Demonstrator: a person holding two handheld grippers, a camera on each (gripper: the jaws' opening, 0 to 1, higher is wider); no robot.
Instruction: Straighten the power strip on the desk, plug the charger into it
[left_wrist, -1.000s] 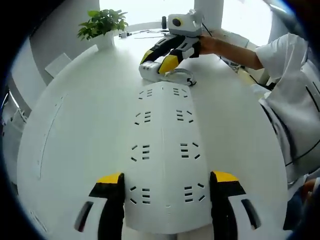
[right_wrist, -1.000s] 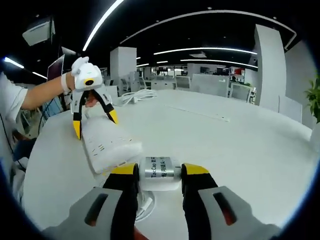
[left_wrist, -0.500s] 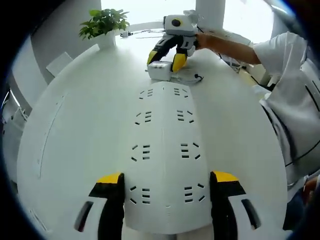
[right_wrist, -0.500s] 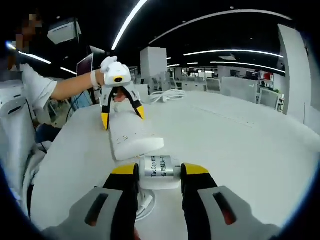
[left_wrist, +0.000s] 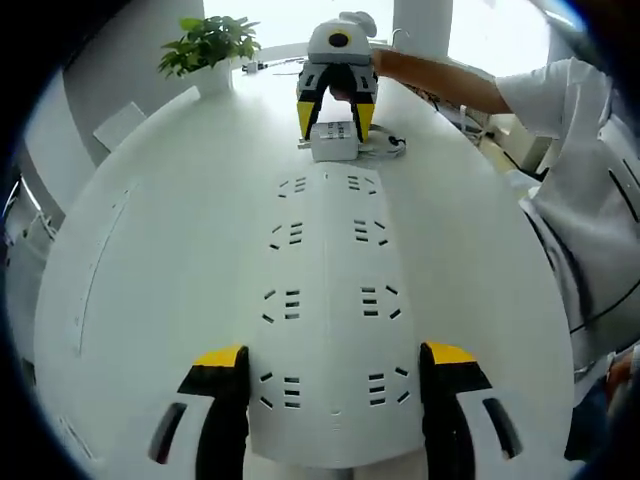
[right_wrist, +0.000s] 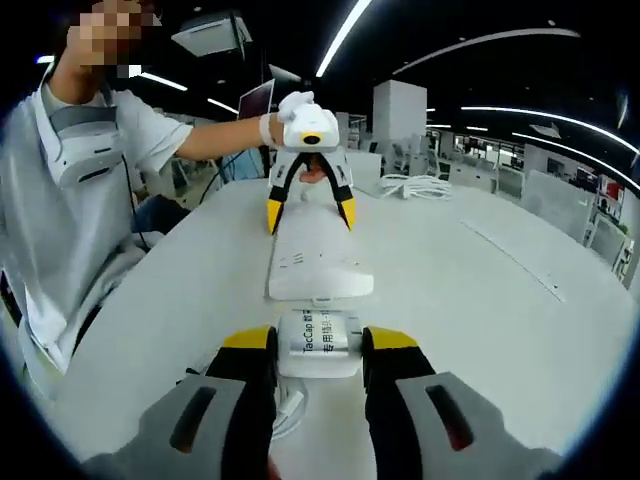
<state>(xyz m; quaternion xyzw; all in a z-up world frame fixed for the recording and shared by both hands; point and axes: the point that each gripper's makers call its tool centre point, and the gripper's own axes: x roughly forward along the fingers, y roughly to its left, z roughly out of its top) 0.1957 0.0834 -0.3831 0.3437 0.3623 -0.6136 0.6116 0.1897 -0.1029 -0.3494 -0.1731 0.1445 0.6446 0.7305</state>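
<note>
Flat on the white desk (left_wrist: 130, 230), power strip (left_wrist: 328, 300) held at its near end between the jaws of the left gripper (left_wrist: 335, 362), which straddle the strip's two edges and look closed against them. At the far end, just beyond the strip, charger (left_wrist: 333, 139) clamped between the jaws of the right gripper (left_wrist: 334, 120). From the right gripper view: charger (right_wrist: 319, 343) near, strip (right_wrist: 316, 264) beyond, left gripper (right_wrist: 309, 212) at its far end. Cable (right_wrist: 290, 412) coiled under the charger. Judged best handled by keeping the strip pinned and square, lifting the charger clear of its cable, lining the prongs over a socket, then pressing straight down without tilting.
</note>
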